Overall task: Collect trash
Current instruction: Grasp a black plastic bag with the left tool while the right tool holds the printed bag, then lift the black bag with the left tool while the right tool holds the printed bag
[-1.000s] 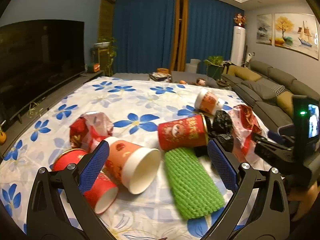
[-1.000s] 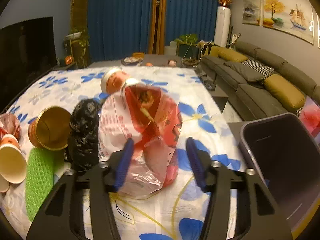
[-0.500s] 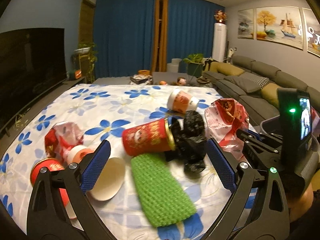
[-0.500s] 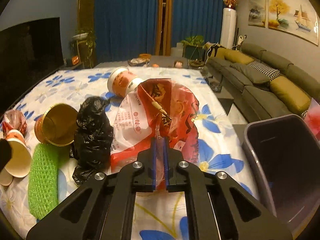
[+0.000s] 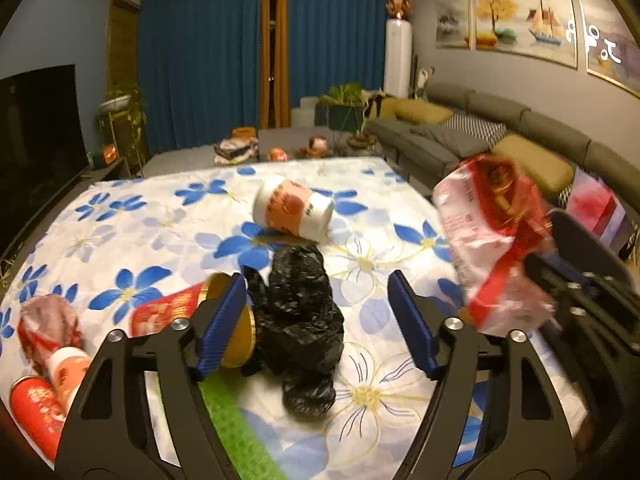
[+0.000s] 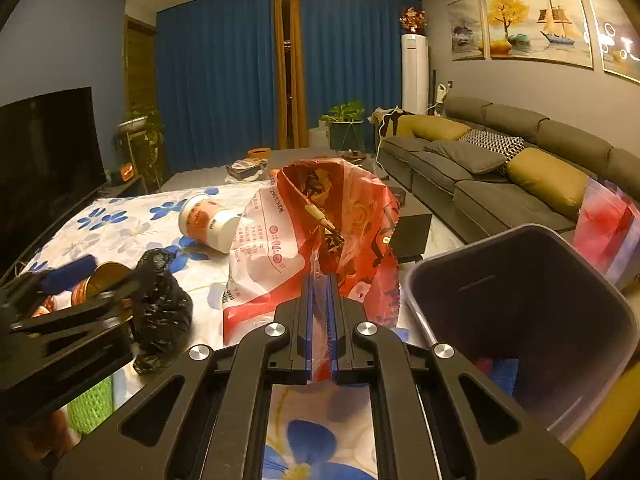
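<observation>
Left wrist view: we look low and close across the tabletop (image 5: 120, 216) toward the curtains (image 5: 224, 60). Right wrist view: we face likewise, further right, beside the bin (image 6: 520, 292). Both share the black bag (image 5: 300, 320), sofa (image 6: 500, 168).

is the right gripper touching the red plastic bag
Touching. In the right wrist view the right gripper has its blue pads shut on the red plastic bag, with the film pinched between them.
</observation>
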The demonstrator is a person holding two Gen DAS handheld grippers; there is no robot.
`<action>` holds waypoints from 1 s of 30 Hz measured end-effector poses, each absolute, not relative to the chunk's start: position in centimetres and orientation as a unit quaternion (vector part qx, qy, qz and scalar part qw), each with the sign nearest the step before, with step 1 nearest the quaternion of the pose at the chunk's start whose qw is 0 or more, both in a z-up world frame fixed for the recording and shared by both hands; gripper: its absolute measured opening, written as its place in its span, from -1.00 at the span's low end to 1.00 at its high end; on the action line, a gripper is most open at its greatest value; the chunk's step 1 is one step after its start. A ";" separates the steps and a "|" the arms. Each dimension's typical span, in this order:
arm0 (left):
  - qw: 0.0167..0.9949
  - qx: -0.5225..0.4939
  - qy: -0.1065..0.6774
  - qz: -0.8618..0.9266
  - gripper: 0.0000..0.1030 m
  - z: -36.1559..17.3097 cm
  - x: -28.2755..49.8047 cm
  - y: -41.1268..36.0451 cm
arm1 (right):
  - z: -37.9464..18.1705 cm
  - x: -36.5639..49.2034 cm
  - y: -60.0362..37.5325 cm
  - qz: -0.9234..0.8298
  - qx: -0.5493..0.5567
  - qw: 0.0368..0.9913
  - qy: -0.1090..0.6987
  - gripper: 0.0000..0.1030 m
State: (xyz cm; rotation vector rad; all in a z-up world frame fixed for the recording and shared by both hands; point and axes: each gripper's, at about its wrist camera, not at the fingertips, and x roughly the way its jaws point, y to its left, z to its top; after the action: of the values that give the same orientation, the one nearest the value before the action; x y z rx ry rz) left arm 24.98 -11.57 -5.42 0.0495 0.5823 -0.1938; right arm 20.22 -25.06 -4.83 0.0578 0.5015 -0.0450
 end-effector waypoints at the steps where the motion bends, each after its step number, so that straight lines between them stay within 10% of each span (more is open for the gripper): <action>1: 0.950 0.029 0.295 -0.096 0.29 -5.9 25.5 -11.9 | -4.8 20.2 -25.2 -0.022 0.028 0.968 0.248 -0.86; 18: 0.928 0.035 0.359 -0.097 -0.86 -8.8 27.9 -12.0 | -4.8 19.8 -25.4 -0.011 0.026 0.968 0.248 -0.86; 30: 0.947 -0.041 0.286 -0.136 -0.96 -3.9 22.5 -8.5 | -4.0 18.5 -25.3 -0.009 0.024 0.972 0.235 -0.86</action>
State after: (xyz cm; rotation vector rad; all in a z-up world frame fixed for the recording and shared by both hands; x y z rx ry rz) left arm 22.49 -8.50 -3.93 -0.0843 0.5832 -0.2776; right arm 18.51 -25.30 -4.04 0.0490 0.4744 -0.0178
